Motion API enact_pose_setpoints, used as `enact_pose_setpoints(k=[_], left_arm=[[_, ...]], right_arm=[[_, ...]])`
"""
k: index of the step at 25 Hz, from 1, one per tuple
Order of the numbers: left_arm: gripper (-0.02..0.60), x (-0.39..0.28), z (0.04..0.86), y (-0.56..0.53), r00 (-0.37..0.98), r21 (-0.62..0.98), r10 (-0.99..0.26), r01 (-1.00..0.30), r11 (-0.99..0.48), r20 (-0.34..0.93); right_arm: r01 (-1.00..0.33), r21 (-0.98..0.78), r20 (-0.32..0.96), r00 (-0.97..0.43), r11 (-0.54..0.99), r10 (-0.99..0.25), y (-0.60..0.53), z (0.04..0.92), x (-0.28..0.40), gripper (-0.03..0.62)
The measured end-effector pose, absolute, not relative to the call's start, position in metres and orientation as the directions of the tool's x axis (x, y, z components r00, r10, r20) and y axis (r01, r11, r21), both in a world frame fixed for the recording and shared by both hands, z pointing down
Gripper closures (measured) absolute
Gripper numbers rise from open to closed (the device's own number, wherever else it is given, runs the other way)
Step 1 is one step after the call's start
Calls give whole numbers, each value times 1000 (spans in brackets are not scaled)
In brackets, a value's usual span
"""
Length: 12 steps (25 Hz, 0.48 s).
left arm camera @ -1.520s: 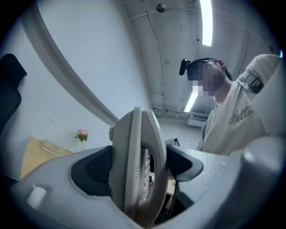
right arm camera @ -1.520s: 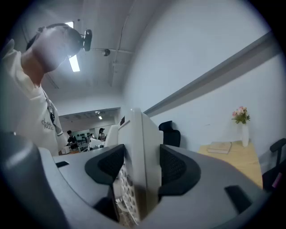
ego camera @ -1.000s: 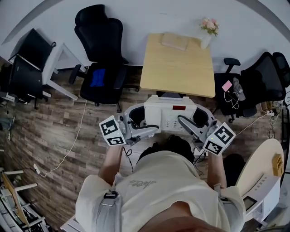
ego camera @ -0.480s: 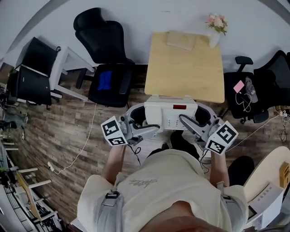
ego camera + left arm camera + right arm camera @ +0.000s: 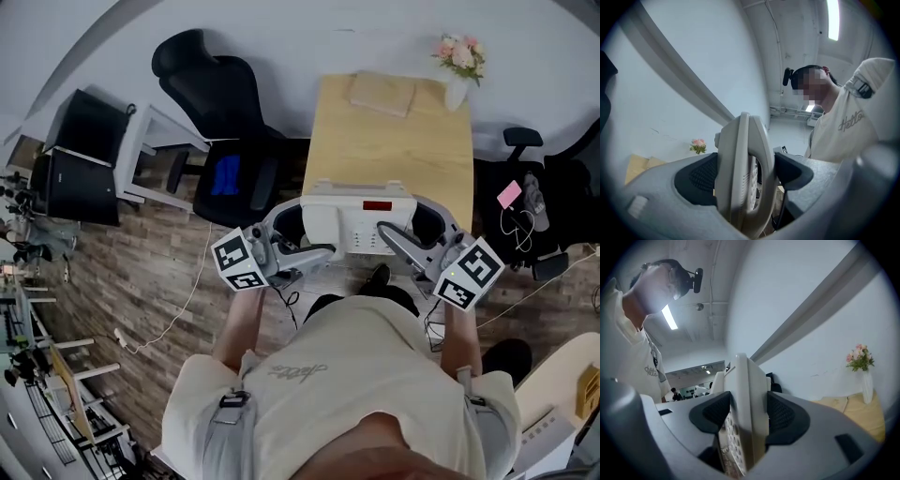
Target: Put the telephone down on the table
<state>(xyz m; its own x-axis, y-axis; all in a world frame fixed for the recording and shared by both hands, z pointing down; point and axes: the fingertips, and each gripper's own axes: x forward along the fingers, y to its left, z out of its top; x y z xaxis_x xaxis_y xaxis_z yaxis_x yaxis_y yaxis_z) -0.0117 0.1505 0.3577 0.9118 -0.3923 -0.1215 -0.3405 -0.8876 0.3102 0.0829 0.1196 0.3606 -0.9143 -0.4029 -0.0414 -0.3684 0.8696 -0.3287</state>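
Note:
A white desk telephone (image 5: 356, 225) with a red display hangs in the air just short of the near edge of the light wooden table (image 5: 394, 141). My left gripper (image 5: 302, 258) is shut on its left side, where the handset (image 5: 743, 178) fills the space between the black pads. My right gripper (image 5: 398, 246) is shut on the telephone's right edge (image 5: 745, 413), keypad side facing down. In the head view both marker cubes sit outside the telephone, above the person's chest.
On the table's far edge lie a tan mat (image 5: 382, 92) and a white vase of pink flowers (image 5: 459, 70). Black office chairs stand at the left (image 5: 220, 131) and right (image 5: 539, 187) of the table. A cable runs over the wooden floor (image 5: 141, 272).
The telephone and both grippers have come forward toward the table, whose near edge now lies just beyond the telephone. The grip on it has not changed.

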Motion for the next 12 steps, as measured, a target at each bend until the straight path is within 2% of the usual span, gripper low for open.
enact_pose_setpoints(k=[4, 12], left_arm=[[198, -7, 358, 102, 903, 325, -408, -348, -879, -136], [198, -4, 362, 91, 904, 336, -409, -349, -875, -127]], right_arm=[[-357, -352, -35, -919, 865, -393, 71, 363, 88, 355], [-358, -349, -31, -919, 866, -393, 59, 365, 90, 353]])
